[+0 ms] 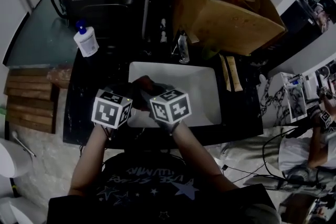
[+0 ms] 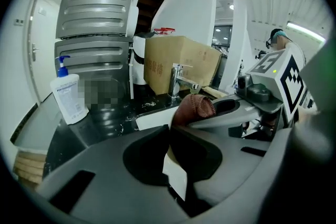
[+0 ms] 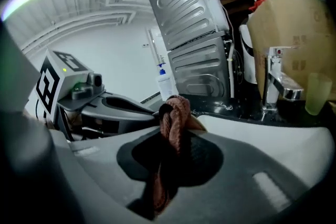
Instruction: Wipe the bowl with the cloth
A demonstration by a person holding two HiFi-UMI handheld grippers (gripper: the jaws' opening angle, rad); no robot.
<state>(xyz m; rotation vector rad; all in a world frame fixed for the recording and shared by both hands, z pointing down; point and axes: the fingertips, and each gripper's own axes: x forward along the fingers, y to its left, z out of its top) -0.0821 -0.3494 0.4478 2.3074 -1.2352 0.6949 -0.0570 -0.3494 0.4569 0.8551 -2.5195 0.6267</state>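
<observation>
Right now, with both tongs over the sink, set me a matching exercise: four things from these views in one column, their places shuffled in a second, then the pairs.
Things
1. reddish-brown knitted cloth
2. pale thin-rimmed bowl
3. white plastic pump bottle with a blue pump
4. brown cardboard box

Places
A. on the dark counter, left of the white sink
B. clamped in the right tongs
C. behind the sink
D. pinched in the left tongs

Pairs: 1-B, 2-D, 3-A, 4-C
</observation>
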